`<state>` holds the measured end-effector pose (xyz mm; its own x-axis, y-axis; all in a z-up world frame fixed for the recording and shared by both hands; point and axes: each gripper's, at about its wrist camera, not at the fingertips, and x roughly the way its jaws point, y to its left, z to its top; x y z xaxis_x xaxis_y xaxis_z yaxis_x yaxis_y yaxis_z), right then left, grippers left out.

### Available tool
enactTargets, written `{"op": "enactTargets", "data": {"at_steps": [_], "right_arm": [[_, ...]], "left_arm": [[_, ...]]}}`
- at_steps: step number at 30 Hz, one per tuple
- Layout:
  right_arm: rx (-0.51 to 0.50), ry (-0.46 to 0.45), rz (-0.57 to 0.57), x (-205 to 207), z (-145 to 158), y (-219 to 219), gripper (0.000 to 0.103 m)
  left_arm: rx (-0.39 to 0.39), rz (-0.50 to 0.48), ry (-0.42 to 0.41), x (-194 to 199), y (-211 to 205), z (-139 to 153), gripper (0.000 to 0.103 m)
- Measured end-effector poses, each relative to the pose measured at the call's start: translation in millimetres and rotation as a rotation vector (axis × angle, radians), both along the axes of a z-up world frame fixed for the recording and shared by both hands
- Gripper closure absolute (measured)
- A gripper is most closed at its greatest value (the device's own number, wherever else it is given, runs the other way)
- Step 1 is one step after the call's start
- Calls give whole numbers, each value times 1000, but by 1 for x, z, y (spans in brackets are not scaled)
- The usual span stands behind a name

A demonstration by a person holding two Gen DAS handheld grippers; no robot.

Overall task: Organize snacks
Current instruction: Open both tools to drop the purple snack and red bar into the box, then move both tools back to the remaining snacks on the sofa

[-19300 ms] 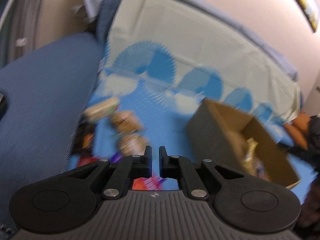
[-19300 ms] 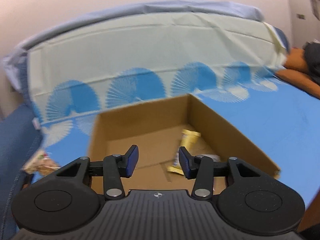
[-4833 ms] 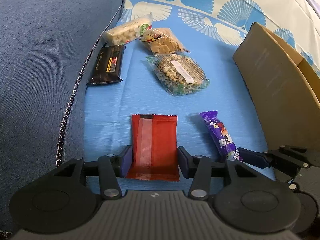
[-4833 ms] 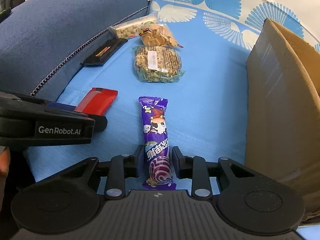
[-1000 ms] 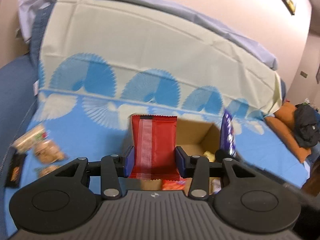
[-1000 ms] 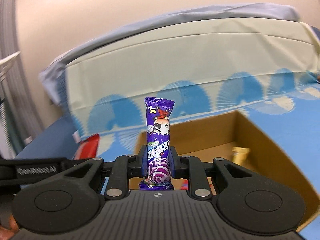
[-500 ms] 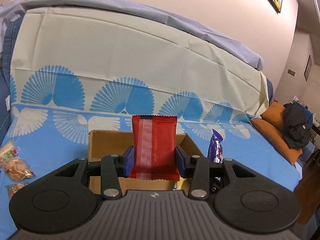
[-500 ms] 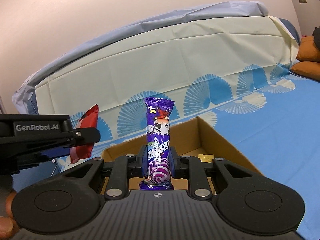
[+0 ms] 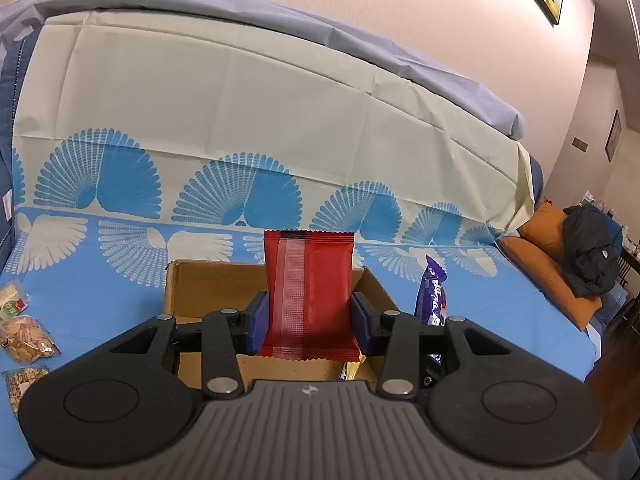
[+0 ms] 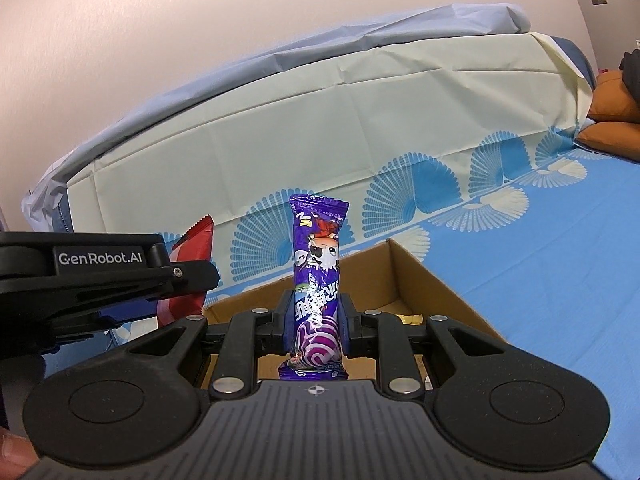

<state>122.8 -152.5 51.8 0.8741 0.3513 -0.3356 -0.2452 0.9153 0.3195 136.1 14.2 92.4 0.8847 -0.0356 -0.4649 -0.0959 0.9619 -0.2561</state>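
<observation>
Gripping a red packet (image 9: 308,292) and purple packet (image 10: 318,280), both tongs overhang a cardboard box (image 9: 208,286) on fan-patterned blue cloth (image 9: 500,312), perhaps a bed.

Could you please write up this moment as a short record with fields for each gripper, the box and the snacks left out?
left gripper: shut on red packet, held upright over the box
right gripper: shut on purple packet, held upright over the box
cardboard box: open, on the blue patterned sheet, a yellow wrapper inside
snacks left out: clear bags of snacks on the sheet, left of the box
</observation>
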Motion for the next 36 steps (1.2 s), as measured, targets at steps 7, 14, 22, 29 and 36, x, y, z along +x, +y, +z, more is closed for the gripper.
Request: {"op": "enactTargets", "data": {"at_steps": [7, 14, 22, 29, 36], "right_arm": [[-3, -2, -1, 0, -1, 0, 81], [-15, 13, 13, 3, -2, 3, 75], [-45, 21, 8, 3, -3, 9, 50], [-88, 19, 27, 1, -7, 20, 48], [-136, 18, 71, -7, -13, 37, 48]], "left_arm": [[-1, -5, -8, 0, -1, 2, 55], [-2, -2, -1, -3, 2, 5, 46], [9, 14, 1, -24, 12, 5, 43], [8, 57, 22, -63, 44, -6, 43], [76, 147, 92, -127, 104, -44, 43]]}}
